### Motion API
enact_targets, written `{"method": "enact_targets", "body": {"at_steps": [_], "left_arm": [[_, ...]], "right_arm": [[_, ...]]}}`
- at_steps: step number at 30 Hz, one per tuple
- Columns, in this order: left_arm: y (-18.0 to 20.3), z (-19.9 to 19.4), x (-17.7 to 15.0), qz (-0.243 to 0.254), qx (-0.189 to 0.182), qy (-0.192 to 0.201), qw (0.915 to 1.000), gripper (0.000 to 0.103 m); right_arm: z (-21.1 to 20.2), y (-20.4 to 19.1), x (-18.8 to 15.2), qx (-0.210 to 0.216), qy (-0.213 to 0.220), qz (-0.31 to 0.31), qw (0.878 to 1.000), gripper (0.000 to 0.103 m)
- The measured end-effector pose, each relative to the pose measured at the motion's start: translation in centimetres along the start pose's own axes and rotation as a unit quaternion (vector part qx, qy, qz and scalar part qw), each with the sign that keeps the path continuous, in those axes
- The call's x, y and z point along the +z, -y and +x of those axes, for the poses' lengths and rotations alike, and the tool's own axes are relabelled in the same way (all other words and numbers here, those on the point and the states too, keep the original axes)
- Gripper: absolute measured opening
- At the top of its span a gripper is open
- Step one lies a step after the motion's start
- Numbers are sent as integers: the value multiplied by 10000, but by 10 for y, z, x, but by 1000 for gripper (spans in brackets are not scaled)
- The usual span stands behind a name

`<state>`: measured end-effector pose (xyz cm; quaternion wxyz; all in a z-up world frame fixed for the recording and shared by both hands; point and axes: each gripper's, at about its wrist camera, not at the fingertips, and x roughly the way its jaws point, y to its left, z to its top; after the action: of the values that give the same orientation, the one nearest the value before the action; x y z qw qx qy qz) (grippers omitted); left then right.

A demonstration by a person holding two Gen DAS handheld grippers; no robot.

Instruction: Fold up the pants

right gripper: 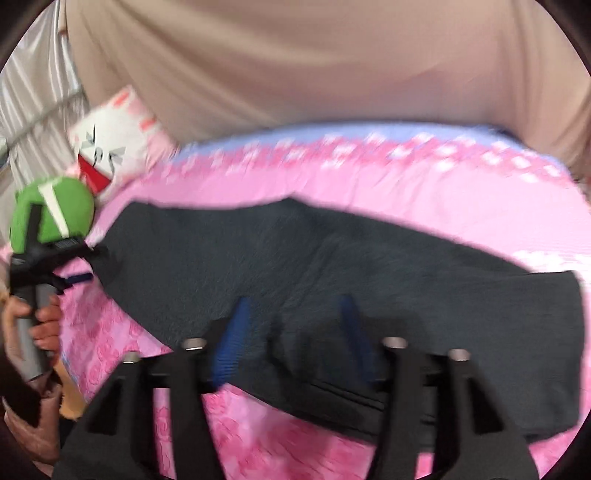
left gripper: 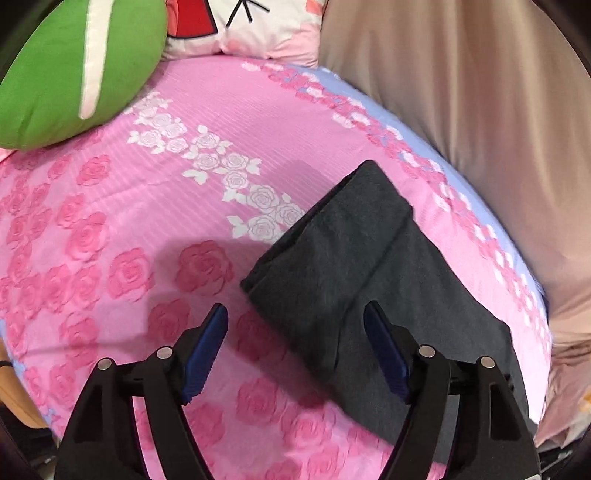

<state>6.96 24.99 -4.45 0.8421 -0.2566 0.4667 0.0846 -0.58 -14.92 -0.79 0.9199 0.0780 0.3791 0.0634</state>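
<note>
On the pink bed [left gripper: 155, 229] the dark pants [left gripper: 354, 266] lie folded lengthwise, both the left hand-held gripper [left gripper: 295, 325] and the right hand-held gripper [right gripper: 293, 317] are held apart and empty, and a fresh grasp at the ends seems called for.

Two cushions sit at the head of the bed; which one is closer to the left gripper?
The green cushion with the white stripe. It sits nearer the left gripper than the white and pink cushion with the red mouth, which lies behind it beside the beige curtain.

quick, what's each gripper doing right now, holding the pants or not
left gripper: open, holding nothing, above the end of the dark pants.
right gripper: open, holding nothing, over the pants.
</note>
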Motion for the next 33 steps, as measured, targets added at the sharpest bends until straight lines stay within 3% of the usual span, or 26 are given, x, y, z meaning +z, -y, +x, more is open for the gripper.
{"method": "enact_targets", "body": {"at_steps": [2,3,6,9,12,15,17,19,21,23,25,26,27,30,33], "left_arm": [[7,12,3,17,163,64,9998,65],[11,12,3,86,299,171,9994,39],[33,2,1,310,337,366,9983,14],[74,-42,-7,859,-148,712,9937,13],[143,-94,-34,1670,-886,881,9780,14],[206,-118,-77,2370,-1352,878,9580,17],[239,-113,-110,2767,-1517,667,9466,19],[269,-85,-158,3215,-1535,238,9341,31],[290,-43,-206,3650,-1369,-272,9205,58],[294,-20,-238,3961,-1098,-546,9100,57],[286,-25,-252,4071,-1070,-320,9065,60],[281,-35,-254,4106,-1144,-156,9045,71],[274,-46,-250,4075,-1290,-96,9040,76],[254,-75,-234,3838,-1559,72,9101,79],[229,-100,-205,3487,-1320,600,9260,83]], "right_arm": [[-19,15,-1,-273,173,71,9995,68],[-26,19,-2,-361,195,97,9991,68],[-40,46,-10,-578,251,335,9974,69],[-55,77,-22,-719,314,691,9945,70],[-61,99,-29,-799,386,905,9919,70],[-69,117,-33,-840,505,1080,9893,70],[-74,127,-38,-841,553,1171,9880,70],[-77,137,-44,-874,565,1280,9863,70],[-79,148,-52,-901,523,1410,9845,70],[-81,155,-58,-918,476,1508,9831,70],[-87,159,-61,-895,507,1567,9823,70],[-89,159,-62,-846,509,1552,9829,70],[-90,158,-62,-774,514,1527,9839,70],[-81,145,-53,-184,456,1438,9884,71],[-63,128,-43,574,294,1412,9879,73]]}}
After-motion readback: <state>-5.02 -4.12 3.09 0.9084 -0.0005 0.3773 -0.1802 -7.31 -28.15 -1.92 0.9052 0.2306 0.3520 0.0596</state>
